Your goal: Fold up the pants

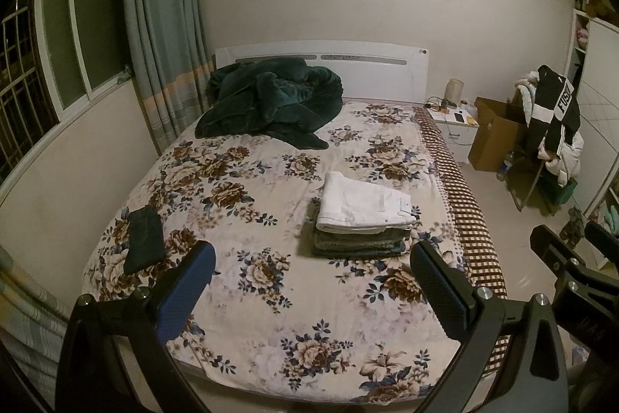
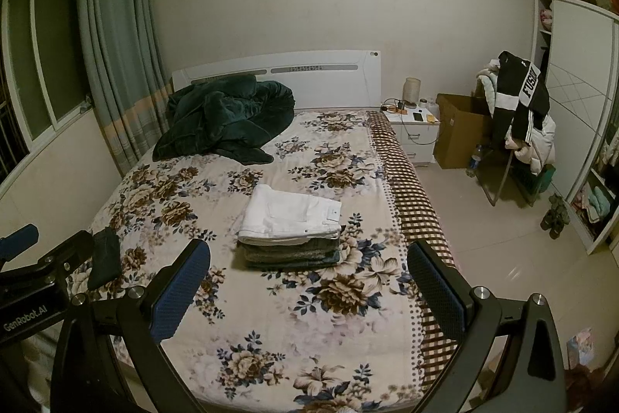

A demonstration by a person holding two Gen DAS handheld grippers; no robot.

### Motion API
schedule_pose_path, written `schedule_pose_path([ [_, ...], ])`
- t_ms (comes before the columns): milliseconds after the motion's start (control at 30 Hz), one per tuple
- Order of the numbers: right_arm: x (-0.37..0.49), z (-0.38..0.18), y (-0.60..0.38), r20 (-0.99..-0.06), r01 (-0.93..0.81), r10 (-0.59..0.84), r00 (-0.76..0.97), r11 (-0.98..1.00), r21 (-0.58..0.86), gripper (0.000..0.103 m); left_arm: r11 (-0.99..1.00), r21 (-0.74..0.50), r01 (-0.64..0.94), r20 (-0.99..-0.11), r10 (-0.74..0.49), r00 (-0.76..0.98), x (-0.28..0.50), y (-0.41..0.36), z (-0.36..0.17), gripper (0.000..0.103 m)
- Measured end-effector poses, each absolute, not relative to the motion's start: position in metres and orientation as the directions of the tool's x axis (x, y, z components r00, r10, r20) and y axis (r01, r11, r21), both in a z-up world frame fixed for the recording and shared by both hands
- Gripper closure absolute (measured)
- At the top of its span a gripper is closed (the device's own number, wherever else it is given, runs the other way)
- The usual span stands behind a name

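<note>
A stack of folded pants (image 1: 363,219) lies on the floral bed (image 1: 271,297), white pants (image 1: 365,202) on top of grey and blue ones; it also shows in the right wrist view (image 2: 290,231). A small dark folded garment (image 1: 145,244) lies near the bed's left edge, and shows in the right wrist view (image 2: 104,258). My left gripper (image 1: 309,281) is open and empty, held above the foot of the bed. My right gripper (image 2: 307,281) is open and empty beside it, also short of the stack.
A dark green blanket (image 1: 271,99) is bunched by the headboard. A nightstand (image 2: 416,130), a cardboard box (image 2: 460,130) and a chair piled with clothes (image 2: 522,126) stand right of the bed. A wardrobe (image 2: 580,103) fills the right wall; curtain and window are at left.
</note>
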State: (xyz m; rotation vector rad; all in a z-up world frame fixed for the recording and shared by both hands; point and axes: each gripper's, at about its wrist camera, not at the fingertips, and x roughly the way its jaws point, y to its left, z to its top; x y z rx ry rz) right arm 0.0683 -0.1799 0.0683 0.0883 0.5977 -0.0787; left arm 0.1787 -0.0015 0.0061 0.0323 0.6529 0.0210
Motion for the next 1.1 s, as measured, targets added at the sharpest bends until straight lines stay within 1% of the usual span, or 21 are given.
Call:
schedule_pose_path([
  [1100, 0.0762, 0.0692, -0.1880, -0.576, 0.082, -0.031, 0.817, 0.995, 0.062, 0.000, 0.999, 0.035, -0.011, -0.604, 0.029, 0.797, 0.1744, 0.0034, 0.0057, 0.000],
])
